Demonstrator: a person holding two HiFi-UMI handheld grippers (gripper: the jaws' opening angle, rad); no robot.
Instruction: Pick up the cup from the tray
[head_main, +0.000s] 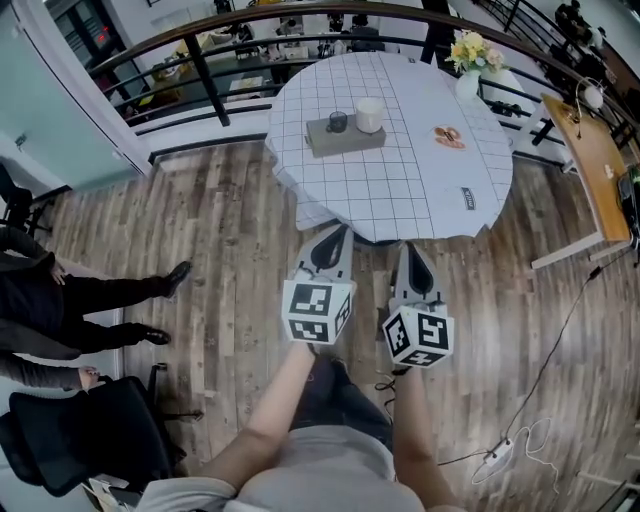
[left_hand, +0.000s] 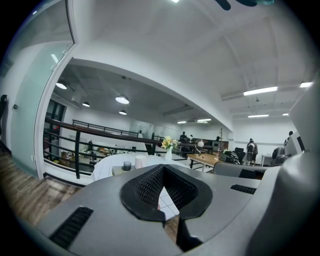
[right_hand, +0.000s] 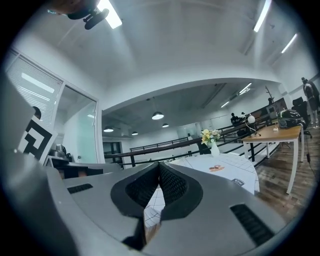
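Note:
A grey tray lies on the round table with the white checked cloth. On the tray stand a small dark cup and, to its right, a white cup. Both grippers hang over the wooden floor in front of the table, well short of the tray. My left gripper and my right gripper are shut with nothing between the jaws. The left gripper view shows its shut gripper with the dark cup and white cup far beyond. In the right gripper view the shut gripper hides the tray.
A vase of flowers, an orange item and a dark label are on the table. A black railing curves behind it. A wooden desk stands right; a seated person's legs and a black chair are left. Cables lie on the floor.

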